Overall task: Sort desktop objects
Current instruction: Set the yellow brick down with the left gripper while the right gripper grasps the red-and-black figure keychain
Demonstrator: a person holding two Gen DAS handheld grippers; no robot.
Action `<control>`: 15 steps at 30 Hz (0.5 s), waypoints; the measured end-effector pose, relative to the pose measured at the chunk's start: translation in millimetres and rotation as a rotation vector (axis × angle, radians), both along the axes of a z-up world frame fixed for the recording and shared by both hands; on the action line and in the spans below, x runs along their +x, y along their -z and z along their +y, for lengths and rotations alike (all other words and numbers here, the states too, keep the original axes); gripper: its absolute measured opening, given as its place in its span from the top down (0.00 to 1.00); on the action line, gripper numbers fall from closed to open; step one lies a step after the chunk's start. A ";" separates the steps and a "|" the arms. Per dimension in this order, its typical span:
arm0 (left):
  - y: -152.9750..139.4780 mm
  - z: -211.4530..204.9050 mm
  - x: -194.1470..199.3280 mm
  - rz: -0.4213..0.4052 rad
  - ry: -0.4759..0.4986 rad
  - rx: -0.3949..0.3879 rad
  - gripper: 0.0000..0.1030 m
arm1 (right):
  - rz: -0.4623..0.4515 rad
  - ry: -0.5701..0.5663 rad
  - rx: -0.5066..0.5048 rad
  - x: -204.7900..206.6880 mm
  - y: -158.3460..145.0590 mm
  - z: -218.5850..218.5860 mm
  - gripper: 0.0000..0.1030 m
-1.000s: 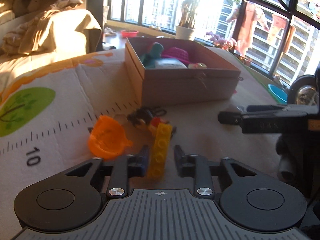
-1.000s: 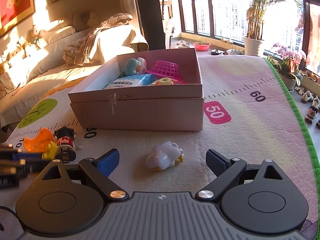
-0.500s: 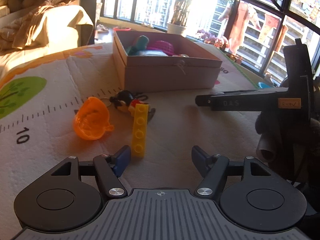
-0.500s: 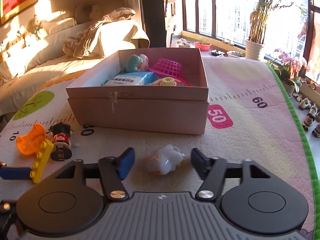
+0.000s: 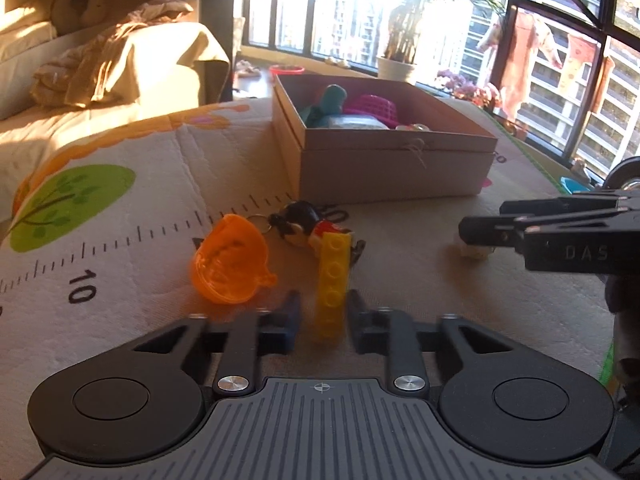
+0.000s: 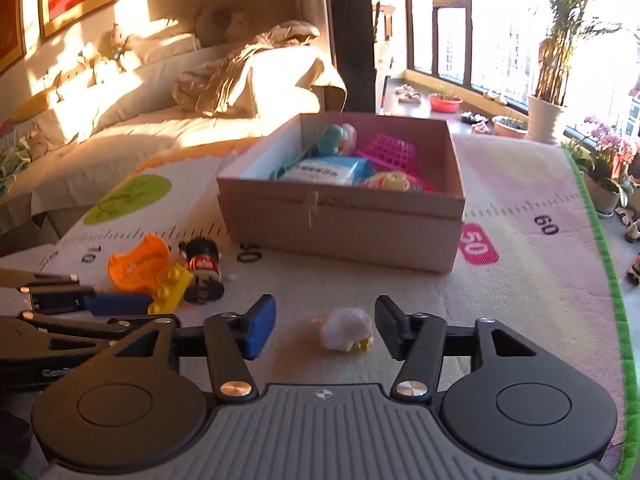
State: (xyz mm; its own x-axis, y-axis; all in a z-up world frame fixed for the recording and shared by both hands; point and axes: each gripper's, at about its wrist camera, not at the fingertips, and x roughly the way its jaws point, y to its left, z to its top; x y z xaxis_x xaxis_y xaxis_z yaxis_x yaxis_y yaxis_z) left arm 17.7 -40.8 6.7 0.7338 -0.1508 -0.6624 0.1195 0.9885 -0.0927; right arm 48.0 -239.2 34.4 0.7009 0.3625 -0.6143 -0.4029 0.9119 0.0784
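Play mat (image 5: 120,216): left tongs (image 5: 322,320) reclosed on yellow brick (image 5: 332,280) (right tongs (image 6: 324,326) open).

Bare mat (image 6: 520,280) lies open to the right of the cardboard box (image 6: 340,228) and in front of it, around the white toy (image 6: 346,328). The left is crowded: orange cup (image 5: 230,264), doll keychain (image 5: 304,224) and yellow brick (image 5: 332,280) lie touching, hard against the left gripper (image 5: 322,316). The box blocks the far middle.

Left gripper (image 5: 323,316) closed tight — right gripper (image 6: 325,330) part-open, its fingers just widening.
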 end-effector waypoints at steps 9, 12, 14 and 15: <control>-1.0 -8.7 -39.9 -0.004 0.173 0.016 0.76 | 0.008 -0.049 0.026 0.6 -12.4 14.2 0.42; 1.7 -7.0 -45.8 -0.004 0.144 0.062 0.60 | 0.035 -0.105 0.048 5.6 -12.8 29.0 0.42; 2.3 -3.4 -46.9 -0.008 0.112 0.084 0.54 | 0.066 -0.132 0.065 13.9 -9.5 44.1 0.42; 1.9 -0.7 -46.5 -0.009 0.098 0.092 0.53 | 0.080 -0.144 0.071 18.7 -7.4 51.4 0.42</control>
